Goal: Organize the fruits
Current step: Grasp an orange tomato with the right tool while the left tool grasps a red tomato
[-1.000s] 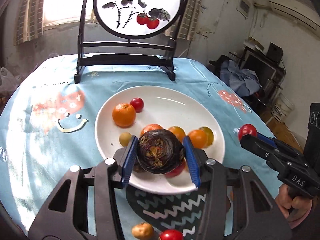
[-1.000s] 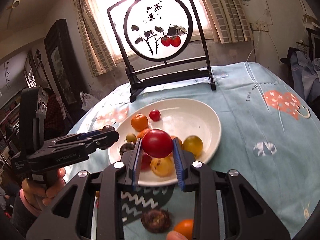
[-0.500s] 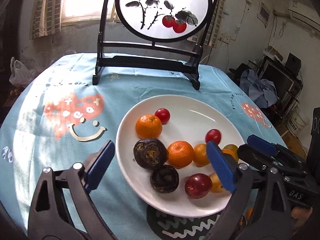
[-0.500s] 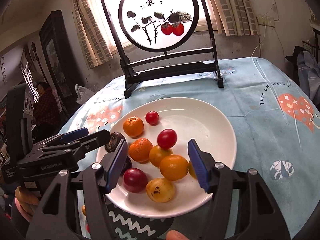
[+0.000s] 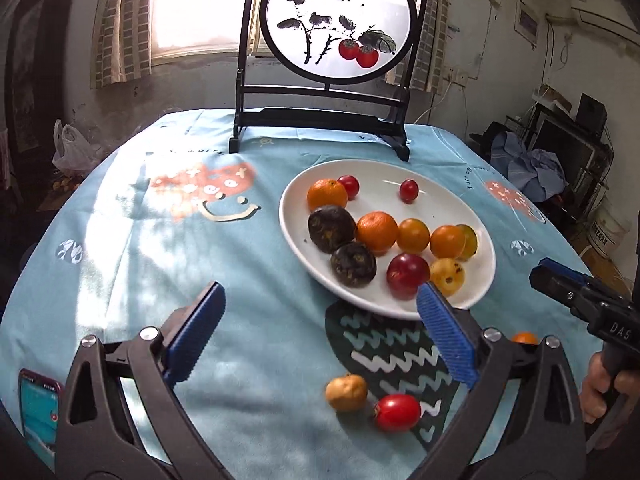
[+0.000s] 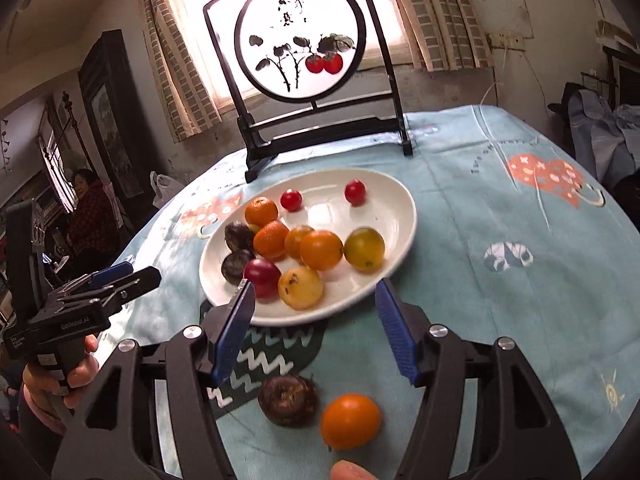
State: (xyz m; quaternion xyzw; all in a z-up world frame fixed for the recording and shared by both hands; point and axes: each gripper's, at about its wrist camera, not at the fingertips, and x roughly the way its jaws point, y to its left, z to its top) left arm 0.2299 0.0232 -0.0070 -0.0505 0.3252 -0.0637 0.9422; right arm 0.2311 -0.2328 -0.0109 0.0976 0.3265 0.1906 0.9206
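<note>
A white plate (image 5: 380,184) (image 6: 380,216) holds several oranges, red tomatoes, yellow fruits and two dark fruits (image 5: 331,228). My left gripper (image 5: 320,288) hangs before the plate's near left rim; its jaws are opening and nothing is between them. My right gripper (image 6: 315,285) stands open over the plate's near rim, also holding nothing. On the cloth near me lie a tan fruit (image 5: 346,392), a red tomato (image 5: 397,412), a dark brown fruit (image 6: 288,400) and an orange (image 6: 350,422).
A black stand with a round persimmon painting (image 5: 336,20) rises behind the plate. A dark zigzag mat (image 5: 392,352) lies under the plate's near edge. A phone (image 5: 38,412) sits at the lower left. A person (image 6: 86,216) sits beyond the table.
Both grippers have opened: the left let go of a dark fruit, the right of a red tomato, both now on the plate. Both grippers drew back from the plate.
</note>
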